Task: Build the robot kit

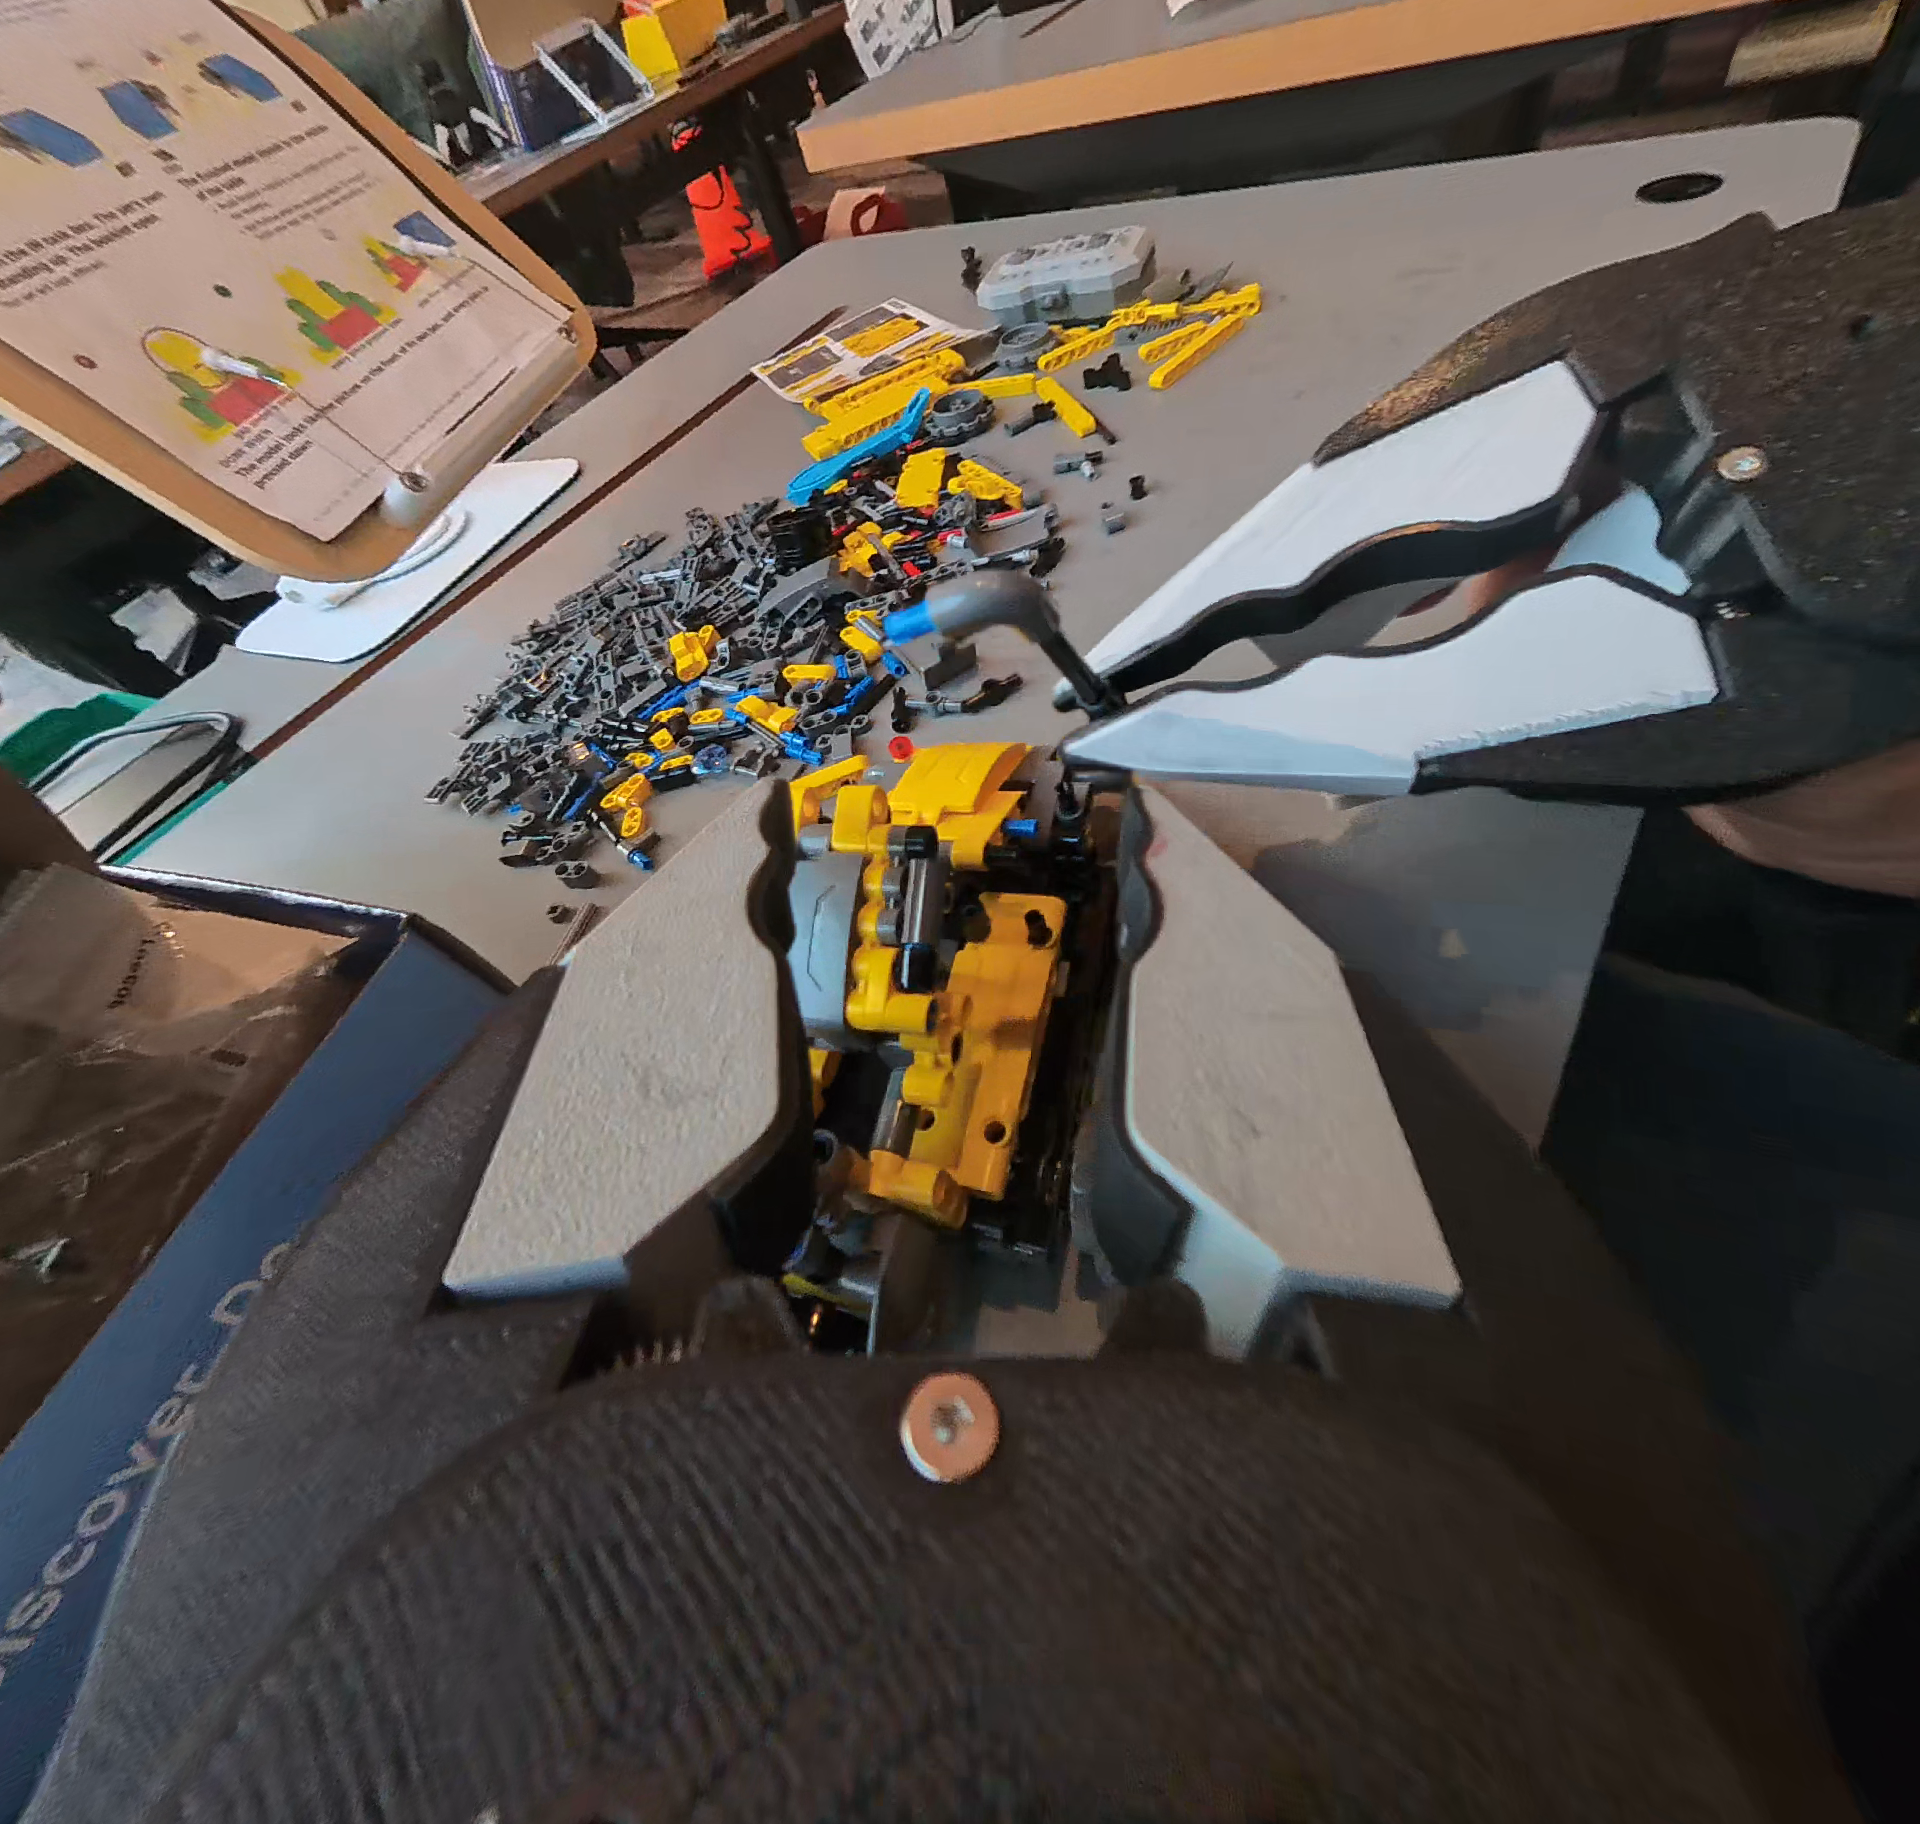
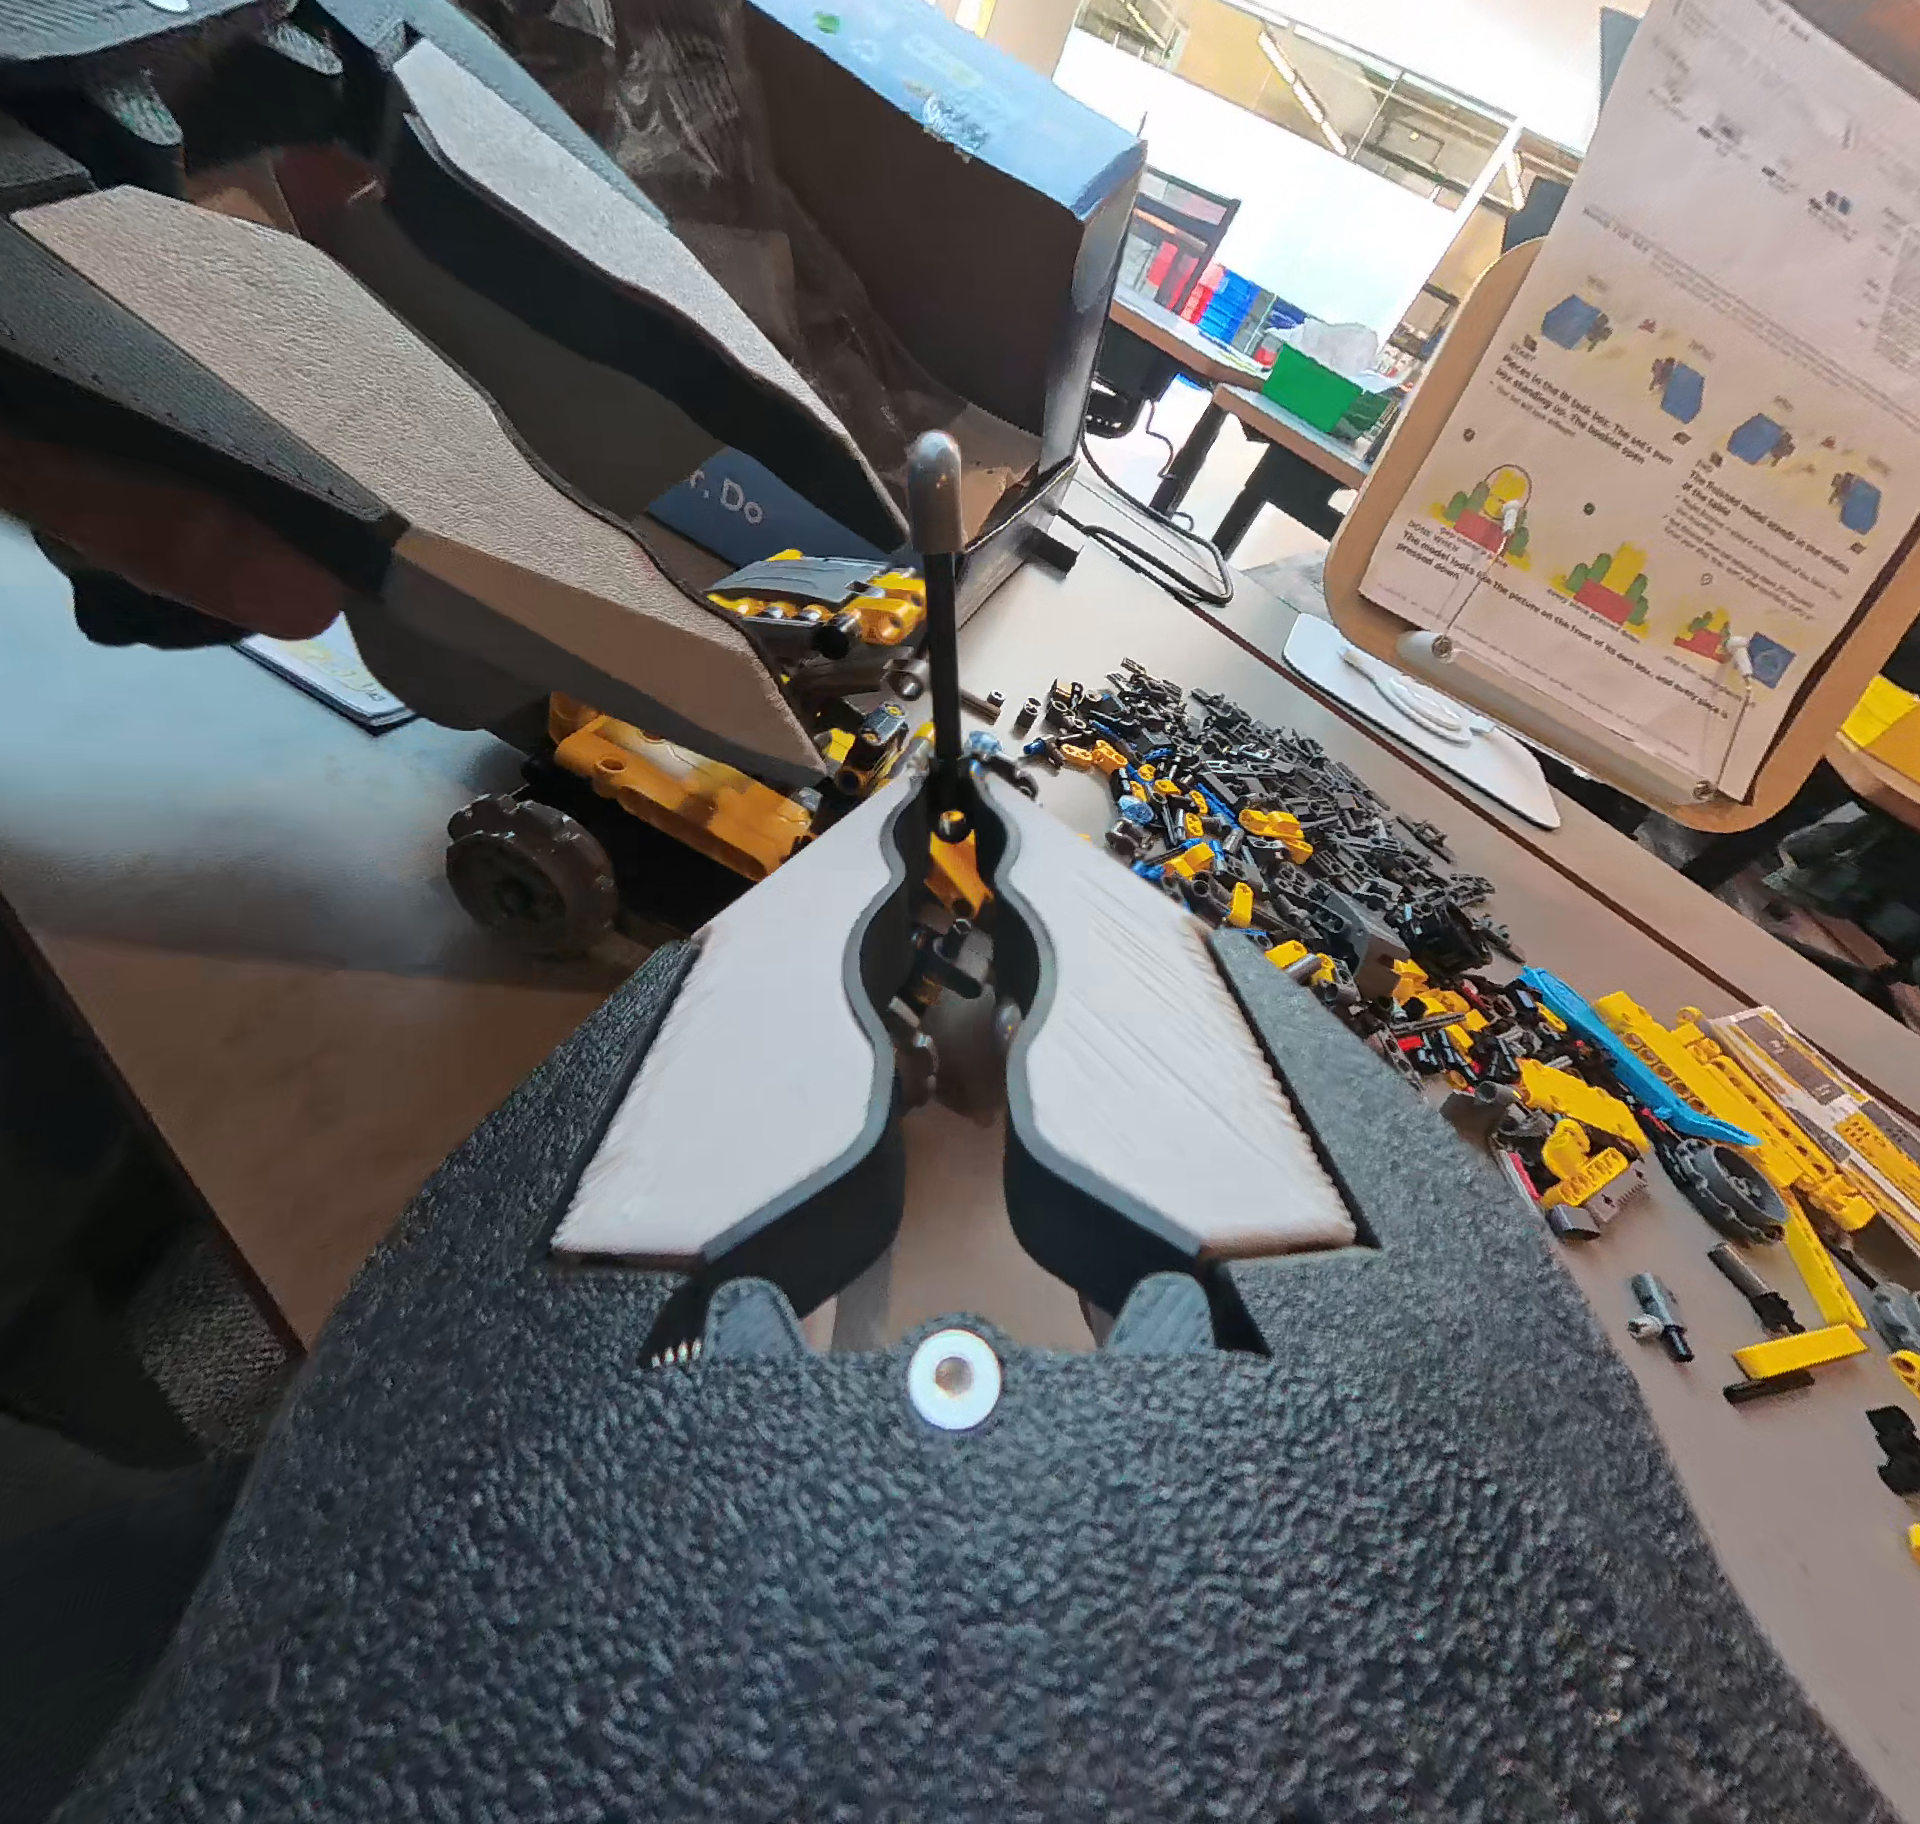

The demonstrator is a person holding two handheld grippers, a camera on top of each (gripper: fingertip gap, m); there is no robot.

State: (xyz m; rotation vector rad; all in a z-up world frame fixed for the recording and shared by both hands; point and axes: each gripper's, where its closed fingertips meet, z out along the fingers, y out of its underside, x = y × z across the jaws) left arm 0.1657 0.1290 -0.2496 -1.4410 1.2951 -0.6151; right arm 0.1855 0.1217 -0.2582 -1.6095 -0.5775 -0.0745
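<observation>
grippers (image 1: 951, 818) (image 2: 951, 787) clamp model (image 1: 935, 995), rod (image 2: 943, 631).

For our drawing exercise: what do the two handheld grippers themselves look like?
Both the left gripper and the right gripper have rough-textured black bodies with a silver screw in the middle, and broad, flat, light-grey fingers with wavy black inner edges.

Left wrist view close over its own claw (image 1: 951, 818), facing across the table (image 1: 1403, 247), right wrist view low, facing opposite, both sharing the brick pile (image 1: 707, 673) and instruction stand (image 2: 1621, 486)
</observation>
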